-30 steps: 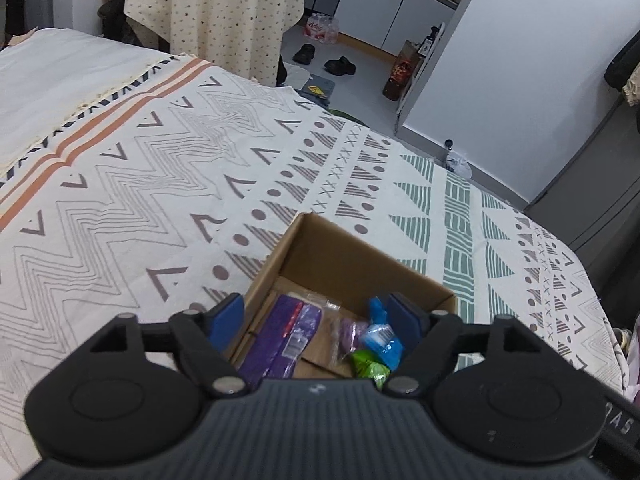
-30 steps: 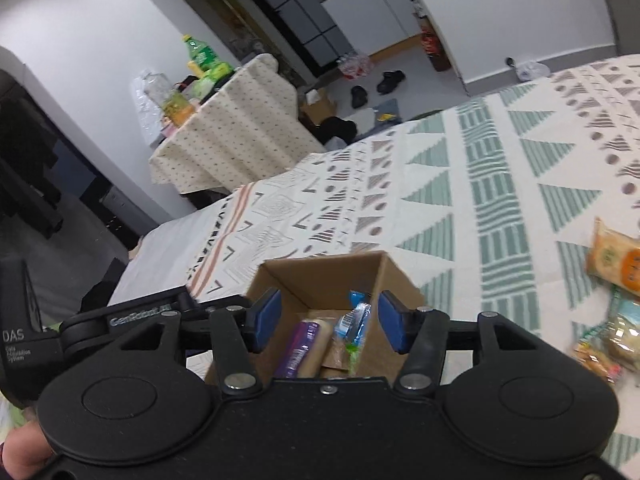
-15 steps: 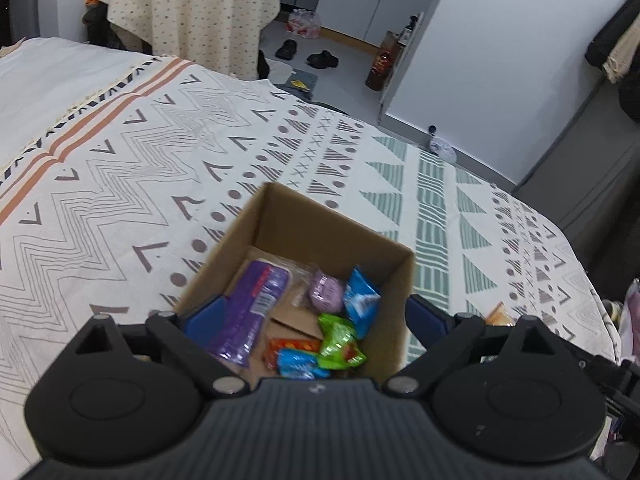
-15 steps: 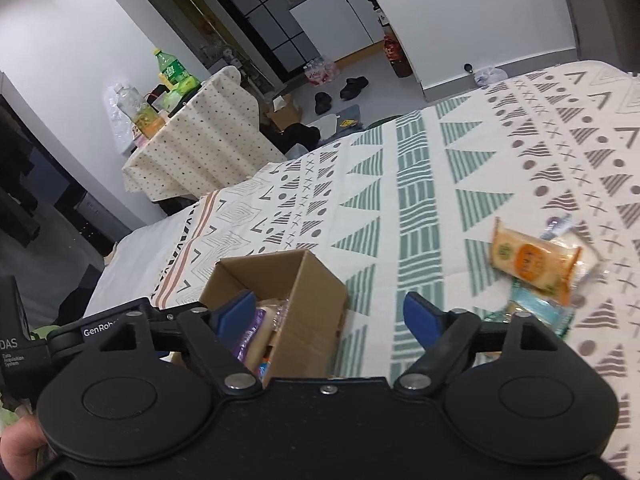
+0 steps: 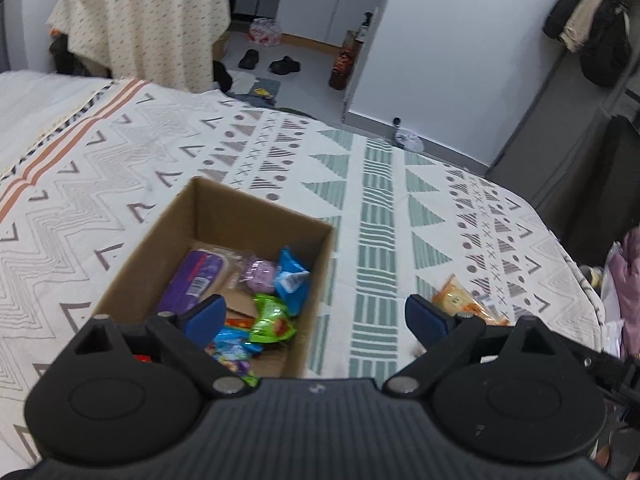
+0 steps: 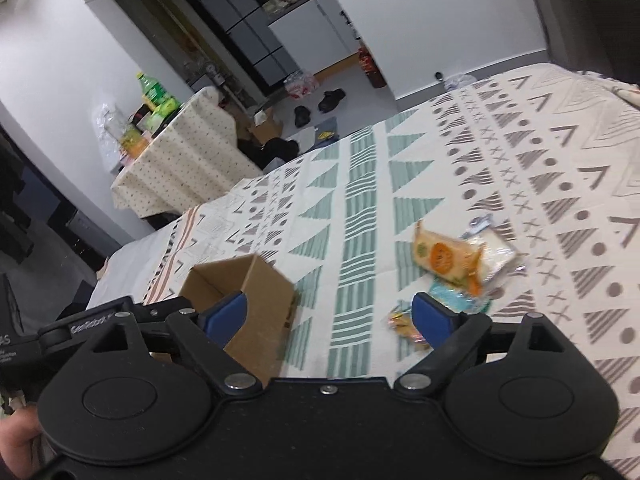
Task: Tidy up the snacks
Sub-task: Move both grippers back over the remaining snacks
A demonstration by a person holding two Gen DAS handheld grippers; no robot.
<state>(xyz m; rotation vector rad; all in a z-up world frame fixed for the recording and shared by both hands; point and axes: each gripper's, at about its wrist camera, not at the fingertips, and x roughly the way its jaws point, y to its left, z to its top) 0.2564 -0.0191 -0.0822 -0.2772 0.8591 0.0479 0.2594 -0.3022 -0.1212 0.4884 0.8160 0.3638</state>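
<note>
Box (image 5: 256,216) holds snacks | orange packet (image 6: 444,258) on bedspread (image 5: 376,184) | both grippers spread, empty

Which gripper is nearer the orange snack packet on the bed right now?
Right. The right gripper is open, with the orange packet just ahead, past its right finger. The left gripper, also open, hangs by the box, the packet beyond its right finger.

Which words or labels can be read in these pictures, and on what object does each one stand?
"GenRobot": on the arm of the left gripper, seen in the right wrist view.
"AS": end of a cut-off word at that view's left edge.
Snack packets on the bedspread and in the cardboard box: print too blurred to read.
</note>
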